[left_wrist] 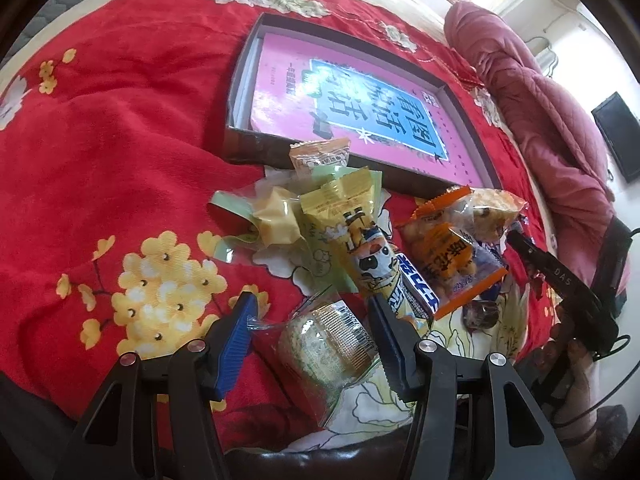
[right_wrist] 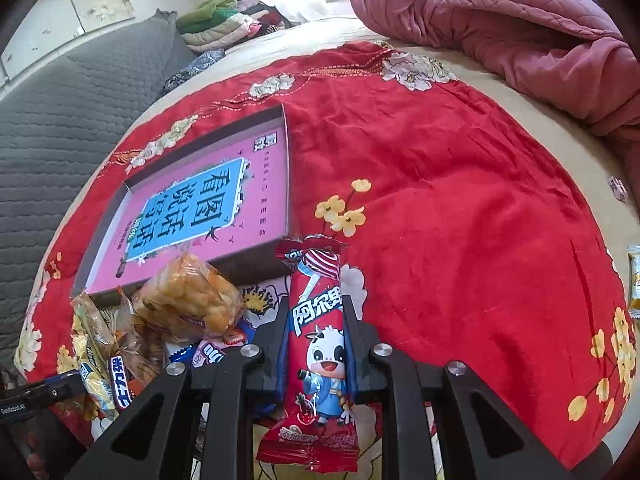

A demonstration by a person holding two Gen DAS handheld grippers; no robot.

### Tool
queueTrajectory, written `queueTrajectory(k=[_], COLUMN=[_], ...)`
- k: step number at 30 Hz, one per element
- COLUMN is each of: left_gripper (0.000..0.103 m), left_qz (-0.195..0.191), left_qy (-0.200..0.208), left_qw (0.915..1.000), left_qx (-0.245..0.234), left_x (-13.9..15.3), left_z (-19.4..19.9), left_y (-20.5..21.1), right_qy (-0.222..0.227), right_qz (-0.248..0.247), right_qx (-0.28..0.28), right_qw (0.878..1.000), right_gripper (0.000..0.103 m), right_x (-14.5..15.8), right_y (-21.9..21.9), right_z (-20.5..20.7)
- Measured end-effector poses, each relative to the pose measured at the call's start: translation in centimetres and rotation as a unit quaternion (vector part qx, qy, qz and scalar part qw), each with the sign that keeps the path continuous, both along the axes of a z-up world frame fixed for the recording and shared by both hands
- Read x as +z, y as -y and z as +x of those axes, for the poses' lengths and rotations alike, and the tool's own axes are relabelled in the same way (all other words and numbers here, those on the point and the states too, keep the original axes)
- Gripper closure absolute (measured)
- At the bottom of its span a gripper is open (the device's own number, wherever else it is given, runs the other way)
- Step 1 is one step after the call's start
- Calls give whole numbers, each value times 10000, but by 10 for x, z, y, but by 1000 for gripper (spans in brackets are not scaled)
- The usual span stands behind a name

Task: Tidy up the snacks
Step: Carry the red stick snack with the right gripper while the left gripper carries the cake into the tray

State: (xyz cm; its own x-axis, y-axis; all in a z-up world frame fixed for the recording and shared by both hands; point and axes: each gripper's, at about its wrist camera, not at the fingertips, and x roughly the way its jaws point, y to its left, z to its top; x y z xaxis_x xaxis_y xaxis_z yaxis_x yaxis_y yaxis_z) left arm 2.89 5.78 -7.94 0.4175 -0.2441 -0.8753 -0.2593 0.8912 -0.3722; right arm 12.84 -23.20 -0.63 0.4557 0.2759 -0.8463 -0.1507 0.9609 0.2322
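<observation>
A pile of wrapped snacks (left_wrist: 360, 240) lies on a red floral blanket in front of a shallow dark box (left_wrist: 248, 136) that holds a pink book (left_wrist: 352, 100). My left gripper (left_wrist: 312, 316) is open, its blue pads on either side of a clear packet of pale crumbly snack (left_wrist: 320, 344). A yellow cow-print stick pack (left_wrist: 372, 256) lies just right of it. My right gripper (right_wrist: 316, 312) is shut on a red cow-print stick pack (right_wrist: 320, 344), held upright near the box's corner (right_wrist: 286, 240). An orange puffed-snack bag (right_wrist: 188, 300) lies to its left.
A pink quilt (right_wrist: 500, 20) is bunched at the far right of the bed. A grey padded headboard (right_wrist: 60, 120) and folded clothes (right_wrist: 228, 20) stand at the left. Two small packets (right_wrist: 634, 280) lie at the blanket's right edge. The right gripper shows in the left wrist view (left_wrist: 516, 236).
</observation>
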Motion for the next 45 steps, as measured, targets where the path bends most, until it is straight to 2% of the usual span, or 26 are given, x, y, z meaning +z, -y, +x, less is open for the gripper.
queueTrajectory(k=[10,26,36,45], left_gripper=[44,44,44,44], left_qz=[43,310,476,478], left_qy=[111,668,970,1220], left_qw=[9995,9960,9920,9887], left_qx=[280,511,652,731], left_x=[10,42,56,62], left_z=[-3,9,39,77], left_y=[-15,-28,-37,-43], right_qy=[164,699,1040,1037], right_qz=[202,183,395,393], right_qx=[-98,133,346,439], right_qw=[9996,9973,9932,9929], right_gripper=[82,82,82,82], right_x=[9,33,49,51], right_y=[7,-9,-33,-47], right_z=[0,7,28,44])
